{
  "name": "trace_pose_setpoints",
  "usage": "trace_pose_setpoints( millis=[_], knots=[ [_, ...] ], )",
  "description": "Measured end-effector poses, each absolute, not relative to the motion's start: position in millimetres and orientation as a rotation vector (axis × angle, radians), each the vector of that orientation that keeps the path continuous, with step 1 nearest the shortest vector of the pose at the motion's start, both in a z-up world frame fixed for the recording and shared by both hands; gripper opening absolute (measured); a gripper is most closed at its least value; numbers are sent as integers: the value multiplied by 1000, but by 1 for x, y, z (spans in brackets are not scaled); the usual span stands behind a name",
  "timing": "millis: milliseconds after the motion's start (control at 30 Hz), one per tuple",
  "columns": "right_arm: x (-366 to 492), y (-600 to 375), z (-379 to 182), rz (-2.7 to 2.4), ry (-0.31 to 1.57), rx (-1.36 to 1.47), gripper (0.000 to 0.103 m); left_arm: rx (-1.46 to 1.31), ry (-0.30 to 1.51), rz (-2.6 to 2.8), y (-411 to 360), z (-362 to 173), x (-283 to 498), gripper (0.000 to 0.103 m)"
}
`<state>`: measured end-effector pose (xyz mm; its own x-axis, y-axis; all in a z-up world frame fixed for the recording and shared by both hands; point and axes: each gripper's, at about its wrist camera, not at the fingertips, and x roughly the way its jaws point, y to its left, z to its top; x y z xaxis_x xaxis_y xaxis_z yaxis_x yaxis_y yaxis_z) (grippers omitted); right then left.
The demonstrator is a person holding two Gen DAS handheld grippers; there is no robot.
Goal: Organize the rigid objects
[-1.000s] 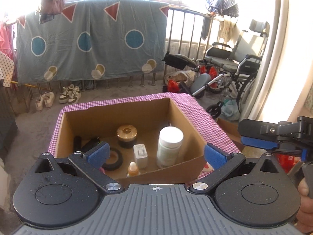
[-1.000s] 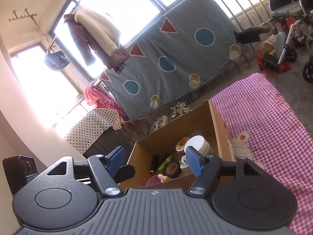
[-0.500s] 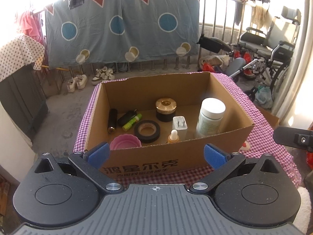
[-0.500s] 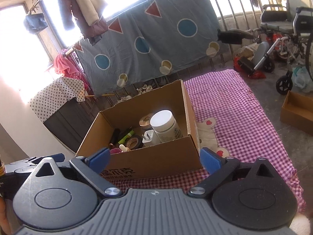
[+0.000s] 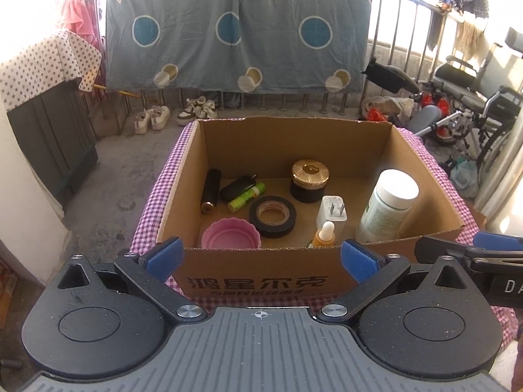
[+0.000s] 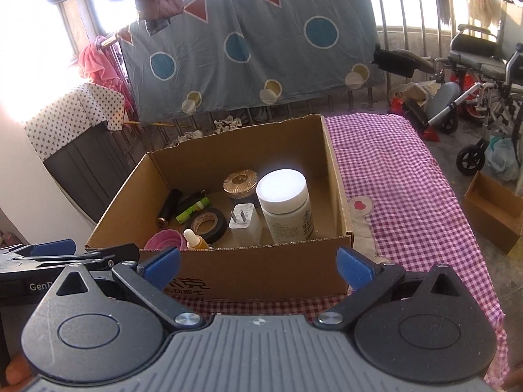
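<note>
An open cardboard box [image 5: 261, 281] [image 6: 261, 271] stands on a pink checked cloth [image 6: 402, 196]. Inside lie a white bottle [image 5: 387, 207] [image 6: 287, 204], a gold-lidded jar [image 5: 309, 179], a black tape roll [image 5: 272, 216], a white plug adapter [image 5: 331, 215], a dropper bottle [image 5: 325, 235], a pink cup [image 5: 230, 236], a green tube [image 5: 245, 197] and black cylinders [image 5: 210, 190]. My left gripper [image 5: 261, 258] is open and empty, in front of the box. My right gripper [image 6: 256, 266] is open and empty, beside it on the right.
A blue blanket [image 5: 235, 29] hangs on a railing behind. A wheelchair [image 5: 474, 98] stands at the right. A small cardboard box [image 6: 493, 210] sits on the floor right of the table. A dark cabinet [image 5: 49, 130] stands at the left, shoes [image 5: 153, 119] near the railing.
Both grippers have drawn back and up from the box, so its whole front and inside now show. Both stayed open and empty.
</note>
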<state>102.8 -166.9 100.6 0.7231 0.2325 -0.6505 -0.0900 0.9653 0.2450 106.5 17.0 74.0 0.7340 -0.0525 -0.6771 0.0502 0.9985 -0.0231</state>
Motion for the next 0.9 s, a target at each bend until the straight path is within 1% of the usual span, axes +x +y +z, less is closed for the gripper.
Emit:
trace_pose_setpoints(
  millis=[900],
  knots=[
    [110,-162,103,151,754,160,103,15,753,-43,18,78,111,103]
  ],
)
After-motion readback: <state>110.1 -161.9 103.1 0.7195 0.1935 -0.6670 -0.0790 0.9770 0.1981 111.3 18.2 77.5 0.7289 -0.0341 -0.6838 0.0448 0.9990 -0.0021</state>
